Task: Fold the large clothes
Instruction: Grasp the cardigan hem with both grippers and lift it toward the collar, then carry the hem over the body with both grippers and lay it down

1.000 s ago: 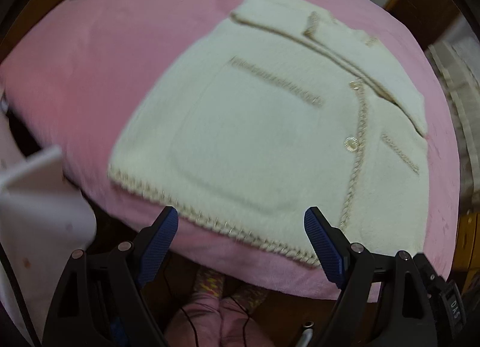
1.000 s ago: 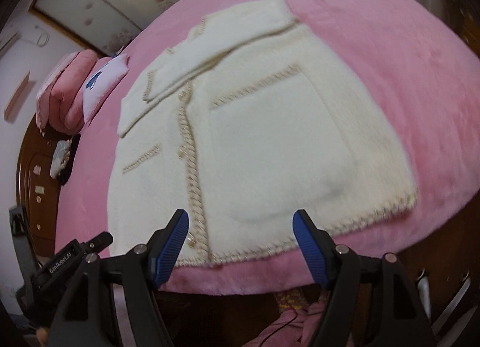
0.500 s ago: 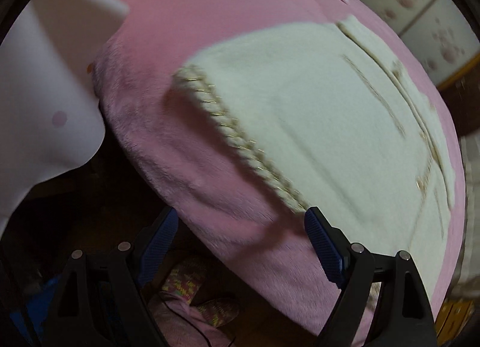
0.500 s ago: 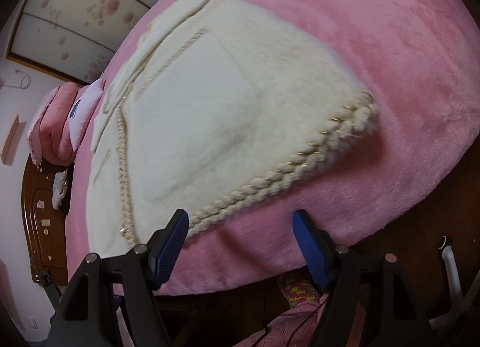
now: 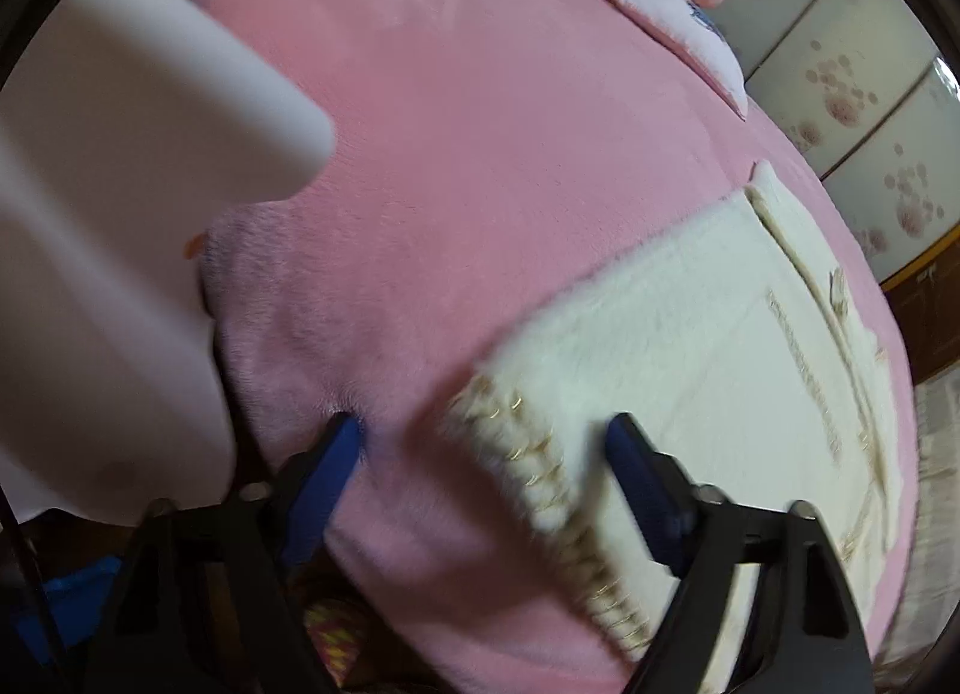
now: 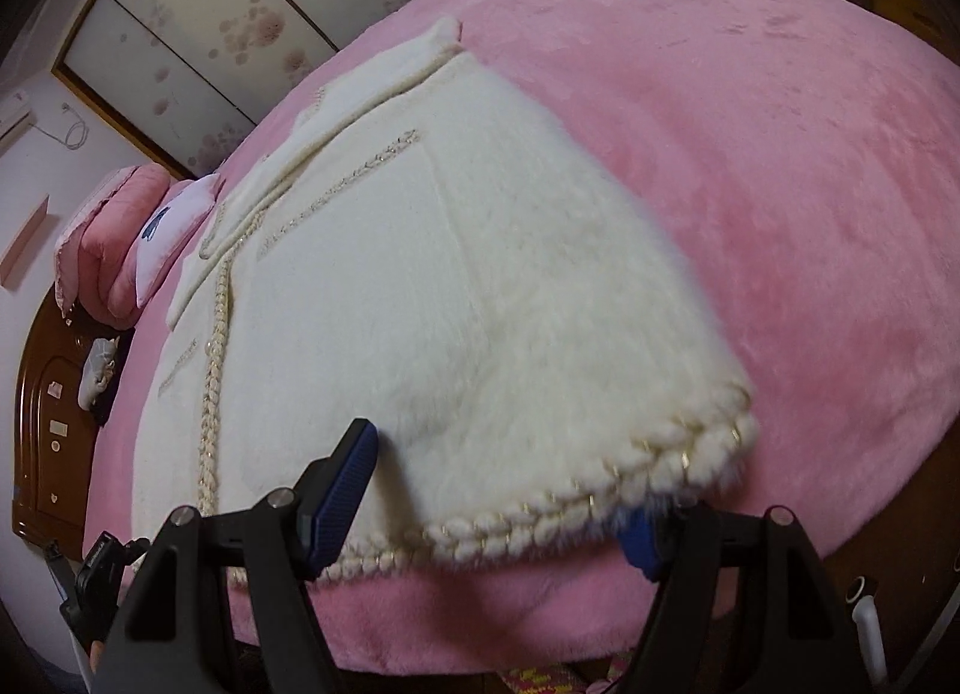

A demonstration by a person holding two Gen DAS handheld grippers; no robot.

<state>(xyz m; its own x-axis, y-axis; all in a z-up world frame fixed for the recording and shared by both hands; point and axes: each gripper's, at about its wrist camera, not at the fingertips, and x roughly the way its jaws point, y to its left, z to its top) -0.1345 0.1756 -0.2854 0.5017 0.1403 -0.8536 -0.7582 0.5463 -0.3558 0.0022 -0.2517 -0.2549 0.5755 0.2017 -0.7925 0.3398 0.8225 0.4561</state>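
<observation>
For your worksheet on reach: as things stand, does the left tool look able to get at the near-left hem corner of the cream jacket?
Probably yes. The left tool is open and the jacket's braided hem corner lies between its fingers on the pink blanket, with nothing over it.

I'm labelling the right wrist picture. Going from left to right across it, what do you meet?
Wooden headboard → pink pillows → cream jacket → bare pink blanket.
</observation>
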